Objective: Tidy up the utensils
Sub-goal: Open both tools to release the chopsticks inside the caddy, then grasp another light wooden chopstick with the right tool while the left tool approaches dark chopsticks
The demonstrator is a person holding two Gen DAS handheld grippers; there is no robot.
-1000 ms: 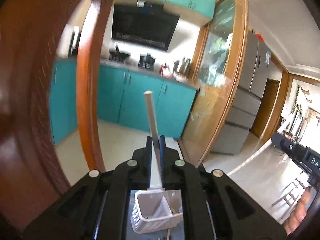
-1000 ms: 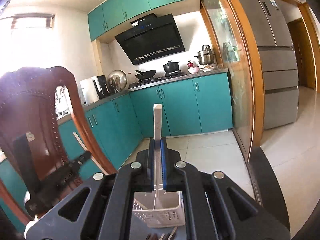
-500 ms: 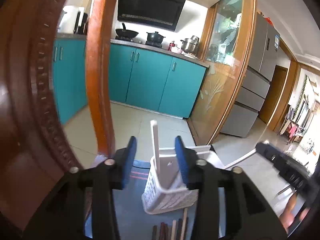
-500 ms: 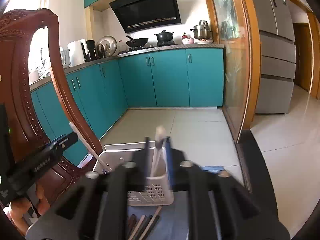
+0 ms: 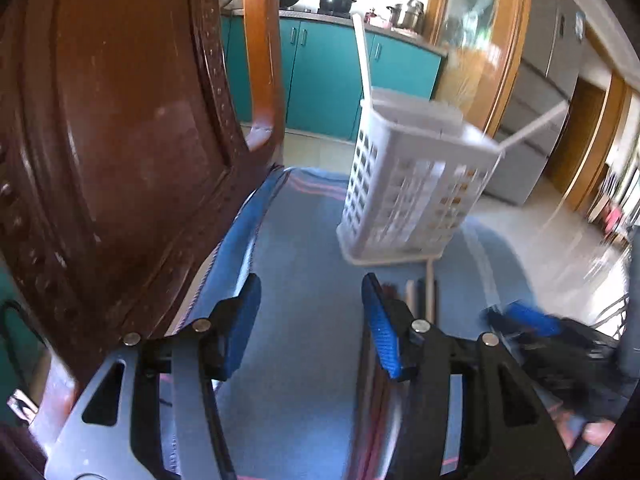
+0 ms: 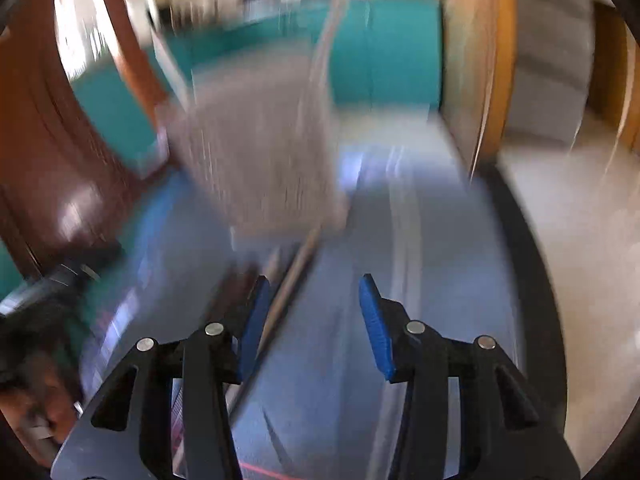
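A white slotted utensil basket (image 5: 412, 184) stands on a blue cloth (image 5: 304, 280). Two white chopsticks stick out of it, one upright at its left (image 5: 362, 56) and one leaning right (image 5: 536, 126). Several loose chopsticks, dark and pale, (image 5: 424, 292) lie on the cloth in front of the basket. My left gripper (image 5: 312, 320) is open and empty, low over the cloth short of the basket. In the blurred right wrist view the basket (image 6: 260, 152) and loose chopsticks (image 6: 288, 280) also show; my right gripper (image 6: 310, 320) is open and empty beside them.
A dark wooden chair back (image 5: 120, 140) stands close on the left. The right gripper (image 5: 560, 344) shows at the right of the left wrist view. Teal kitchen cabinets (image 5: 320, 76) and a tiled floor lie beyond the table edge.
Both grippers have let their white chopsticks go into the basket, opened wide, and dropped down toward the cloth. The right wrist view is now blurred by fast motion.
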